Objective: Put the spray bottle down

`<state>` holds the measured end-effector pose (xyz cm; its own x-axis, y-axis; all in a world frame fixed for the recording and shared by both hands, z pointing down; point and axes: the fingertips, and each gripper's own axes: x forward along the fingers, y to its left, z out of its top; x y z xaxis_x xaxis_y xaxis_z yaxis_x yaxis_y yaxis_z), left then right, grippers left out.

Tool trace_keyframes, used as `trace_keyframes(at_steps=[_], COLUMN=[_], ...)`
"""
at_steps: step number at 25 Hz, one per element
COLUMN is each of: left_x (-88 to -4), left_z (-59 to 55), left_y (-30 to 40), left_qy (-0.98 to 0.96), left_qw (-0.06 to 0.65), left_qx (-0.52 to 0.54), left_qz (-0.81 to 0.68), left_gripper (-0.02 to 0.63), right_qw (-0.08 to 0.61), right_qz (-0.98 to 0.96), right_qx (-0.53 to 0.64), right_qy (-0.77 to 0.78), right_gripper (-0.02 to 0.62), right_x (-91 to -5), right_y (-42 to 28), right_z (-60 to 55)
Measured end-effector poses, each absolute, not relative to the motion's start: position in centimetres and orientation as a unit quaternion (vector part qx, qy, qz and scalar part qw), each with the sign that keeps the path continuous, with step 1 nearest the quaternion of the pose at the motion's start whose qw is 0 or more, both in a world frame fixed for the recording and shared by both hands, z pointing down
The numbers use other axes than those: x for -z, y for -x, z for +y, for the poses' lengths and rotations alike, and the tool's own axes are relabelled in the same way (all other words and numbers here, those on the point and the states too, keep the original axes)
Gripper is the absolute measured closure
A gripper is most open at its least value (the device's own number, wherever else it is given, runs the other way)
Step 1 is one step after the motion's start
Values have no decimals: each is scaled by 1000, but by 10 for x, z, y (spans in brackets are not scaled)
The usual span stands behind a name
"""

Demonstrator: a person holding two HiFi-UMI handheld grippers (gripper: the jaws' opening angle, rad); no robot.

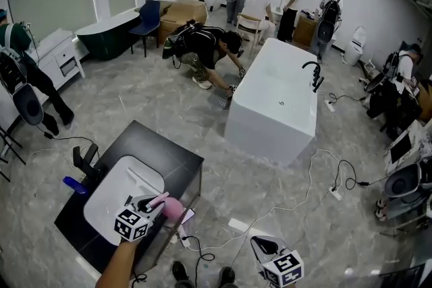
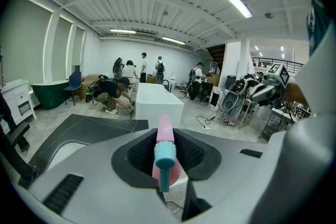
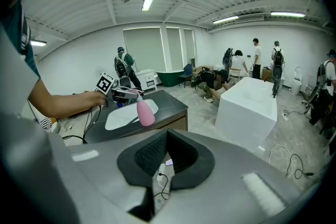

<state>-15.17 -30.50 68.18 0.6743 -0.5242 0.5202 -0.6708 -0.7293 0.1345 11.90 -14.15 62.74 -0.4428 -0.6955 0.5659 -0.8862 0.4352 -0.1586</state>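
Observation:
The pink spray bottle (image 1: 173,208) with a teal nozzle (image 2: 165,153) hangs over the right edge of the dark vanity counter (image 1: 169,155), beside the white basin (image 1: 115,195). My left gripper (image 1: 160,203) is shut on its neck, and in the left gripper view the bottle (image 2: 164,136) fills the gap between the black pads. From the right gripper view the bottle (image 3: 144,113) dangles from the left gripper (image 3: 123,93) just above the counter (image 3: 170,102). My right gripper (image 1: 260,243) is low over the floor to the right of the vanity, open (image 3: 164,165), with nothing between its pads.
A black faucet (image 1: 86,162) and a blue object (image 1: 74,184) stand at the basin's left. A white freestanding bathtub (image 1: 277,101) is ahead on the right, with a person crouching (image 1: 209,50) beside it. Cables (image 1: 317,179) trail across the tiled floor.

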Motion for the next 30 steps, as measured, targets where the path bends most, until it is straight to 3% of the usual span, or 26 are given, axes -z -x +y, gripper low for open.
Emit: trace_keyframes(at_steps=[30], left_x=[-718], left_z=[-318], left_y=[153], left_qy=[-893], left_qw=[201], left_qx=[-220], left_qz=[-338], left_gripper=[515], right_qw=[230], right_qz=[-823], right_qx=[-275], right_qy=[-441], right_gripper=[586], right_x=[-677], right_y=[-97], right_z=[-148])
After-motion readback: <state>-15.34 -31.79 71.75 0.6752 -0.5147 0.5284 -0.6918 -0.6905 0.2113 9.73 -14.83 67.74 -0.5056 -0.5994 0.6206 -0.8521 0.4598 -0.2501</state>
